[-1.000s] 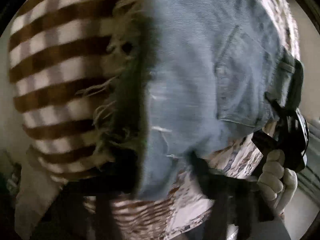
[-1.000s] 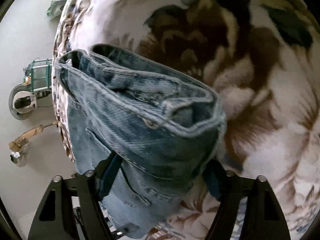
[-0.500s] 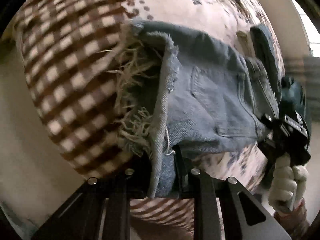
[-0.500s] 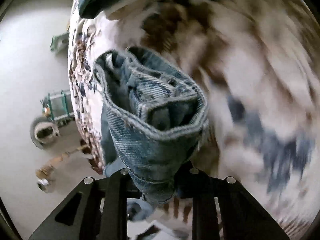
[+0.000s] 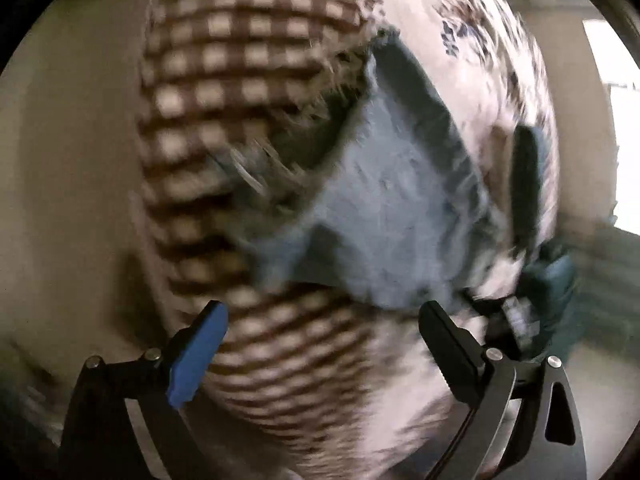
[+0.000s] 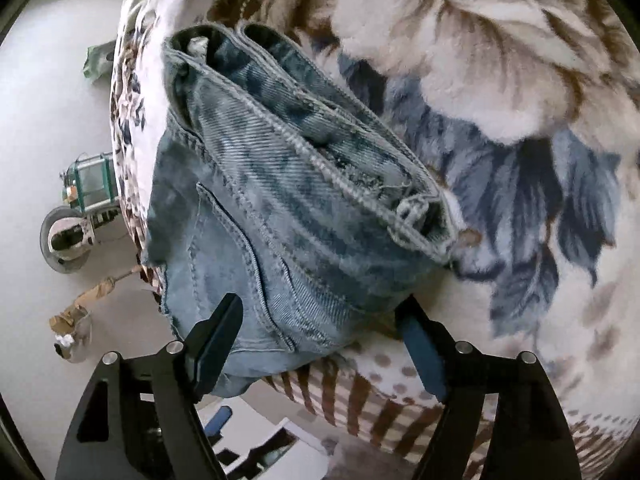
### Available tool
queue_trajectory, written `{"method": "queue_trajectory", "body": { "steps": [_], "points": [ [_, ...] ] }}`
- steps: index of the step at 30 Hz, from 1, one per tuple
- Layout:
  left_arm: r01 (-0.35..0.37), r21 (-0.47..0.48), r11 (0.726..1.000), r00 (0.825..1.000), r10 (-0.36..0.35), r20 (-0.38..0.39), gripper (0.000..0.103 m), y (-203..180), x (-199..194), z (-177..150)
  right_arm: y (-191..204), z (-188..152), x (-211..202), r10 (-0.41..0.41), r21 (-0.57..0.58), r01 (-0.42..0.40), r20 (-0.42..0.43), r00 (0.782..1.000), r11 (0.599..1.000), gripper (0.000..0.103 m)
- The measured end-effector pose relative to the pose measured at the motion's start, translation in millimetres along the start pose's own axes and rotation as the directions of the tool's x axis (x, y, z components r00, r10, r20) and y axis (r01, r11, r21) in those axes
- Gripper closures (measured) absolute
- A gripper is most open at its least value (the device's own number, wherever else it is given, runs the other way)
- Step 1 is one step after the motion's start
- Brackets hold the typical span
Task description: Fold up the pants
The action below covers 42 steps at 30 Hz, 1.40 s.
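The pants are light blue denim jeans [image 6: 280, 208], folded into a thick bundle lying on a floral blanket [image 6: 500, 80]. In the right wrist view the waistband and pocket seams face me. My right gripper [image 6: 320, 332] is open, its fingers just in front of the bundle's near edge and apart from it. In the blurred left wrist view the jeans [image 5: 392, 208] show a frayed hem at the left. My left gripper [image 5: 320, 332] is open and empty, just short of the jeans. The other gripper [image 5: 532, 280] shows at the right.
A brown and cream checked cloth [image 5: 248, 80] covers the bed left of the jeans. The bed's edge drops to a pale floor [image 6: 36, 128], where a small green cart [image 6: 92, 180] and scattered items stand.
Both grippers were shut on the jeans half a second ago. Both have opened and let go, and the folded jeans now rest on the bed. The left camera is moving fast.
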<state>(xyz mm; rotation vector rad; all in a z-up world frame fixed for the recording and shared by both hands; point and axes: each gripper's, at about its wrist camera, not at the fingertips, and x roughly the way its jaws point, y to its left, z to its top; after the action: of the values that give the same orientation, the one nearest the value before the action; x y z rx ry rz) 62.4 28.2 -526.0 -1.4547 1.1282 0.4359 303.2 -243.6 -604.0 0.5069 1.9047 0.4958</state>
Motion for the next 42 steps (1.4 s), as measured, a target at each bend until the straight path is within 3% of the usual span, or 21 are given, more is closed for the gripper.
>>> {"method": "queue_trajectory", "body": {
  "steps": [3, 6, 8, 10, 11, 12, 13, 14, 16, 18, 23, 25, 26, 27, 30, 35, 38, 42],
  "points": [
    [0.114, -0.158, 0.981, 0.993, -0.115, 0.005, 0.006, 8.4, 27.7, 3.7, -1.5, 17.0, 3.3, 0.008, -0.024, -0.008, 0.004, 1.0, 1.0, 0.022],
    [0.155, -0.274, 0.949, 0.987, -0.141, 0.071, 0.008, 22.0, 50.3, 19.8, -5.4, 22.6, 1.6, 0.019, -0.035, -0.019, 0.013, 1.0, 0.999, 0.022],
    [0.205, -0.375, 0.904, 0.977, -0.169, 0.127, 0.011, 36.6, 59.8, 26.6, -7.9, 23.8, 2.3, 0.022, -0.035, -0.022, 0.011, 1.0, 0.999, 0.022],
    [0.224, -0.441, 0.869, 0.972, -0.17, 0.159, 0.028, 48.2, 64.5, 30.7, -11.4, 26.5, 4.9, 0.032, -0.034, -0.032, 0.013, 0.999, 0.999, 0.022],
    [0.217, -0.45, 0.866, 0.973, -0.157, 0.168, 0.046, 50.4, 64.0, 31.3, -13.4, 27.3, 7.3, 0.037, -0.029, -0.037, 0.013, 0.999, 0.999, 0.022],
    [0.209, -0.449, 0.869, 0.975, -0.147, 0.167, 0.061, 51.3, 62.4, 30.7, -17.3, 32.4, 8.1, 0.041, -0.024, -0.041, 0.015, 0.999, 0.999, 0.025],
    [0.209, -0.435, 0.876, 0.974, -0.147, 0.171, 0.065, 50.5, 60.0, 28.9, -19.9, 34.1, 9.1, 0.056, -0.012, -0.055, 0.029, 0.998, 0.998, 0.028],
    [0.202, -0.404, 0.892, 0.974, -0.142, 0.175, 0.072, 47.1, 55.5, 27.3, -23.2, 33.5, 9.6, 0.057, -0.001, -0.057, 0.05, 0.997, 0.998, 0.037],
    [0.165, -0.32, 0.933, 0.978, -0.113, 0.177, 0.078, 34.7, 44.0, 25.5, -27.8, 36.9, 10.7, 0.065, 0.029, -0.067, 0.07, 0.995, 0.997, 0.053],
    [0.154, -0.272, 0.95, 0.978, -0.109, 0.176, 0.081, 25.6, 34.0, 23.7, -32.3, 29.3, 8.7, 0.094, 0.06, -0.099, 0.089, 0.992, 0.993, 0.068],
    [0.143, -0.09, 0.986, 0.975, -0.125, 0.183, 0.08, 10.8, 13.6, 29.8, -33.8, 0.8, -3.1, 0.168, 0.103, -0.178, 0.099, 0.981, 0.979, 0.073],
    [0.131, -0.11, 0.985, 0.982, -0.114, 0.151, 0.075, 21.9, 24.8, 40.1, -36.0, -2.5, 1.4, 0.163, 0.096, -0.171, 0.085, 0.983, 0.981, 0.062],
    [0.149, -0.13, 0.98, 0.982, -0.131, 0.135, 0.072, 30.8, 32.3, 46.5, -39.8, -0.9, 5.9, 0.156, 0.109, -0.163, 0.073, 0.985, 0.981, 0.051],
    [0.149, -0.146, 0.978, 0.984, -0.132, 0.121, 0.068, 33.8, 41.8, 49.3, -46.8, 0.9, 12.2, 0.132, 0.134, -0.138, 0.056, 0.99, 0.981, 0.049],
    [0.19, -0.151, 0.97, 0.977, -0.173, 0.123, 0.059, 39.7, 52.5, 52.7, -56.3, -0.9, 22.0, 0.168, 0.137, -0.174, 0.05, 0.984, 0.975, 0.042],
    [0.25, -0.19, 0.95, 0.964, -0.224, 0.146, 0.047, 44.1, 60.8, 55.5, -53.5, -3.9, 38.7, 0.168, 0.076, -0.17, 0.032, 0.985, 0.983, 0.04],
    [0.262, -0.201, 0.944, 0.96, -0.233, 0.156, 0.046, 41.6, 59.6, 56.5, -46.7, -3.3, 36.9, 0.224, 0.081, -0.229, 0.069, 0.972, 0.97, 0.04],
    [0.248, -0.181, 0.952, 0.961, -0.218, 0.17, 0.046, 29.4, 59.6, 58.6, -26.0, 2.1, 32.2, 0.242, 0.028, -0.247, 0.125, 0.962, 0.969, 0.041]
  ]
}}
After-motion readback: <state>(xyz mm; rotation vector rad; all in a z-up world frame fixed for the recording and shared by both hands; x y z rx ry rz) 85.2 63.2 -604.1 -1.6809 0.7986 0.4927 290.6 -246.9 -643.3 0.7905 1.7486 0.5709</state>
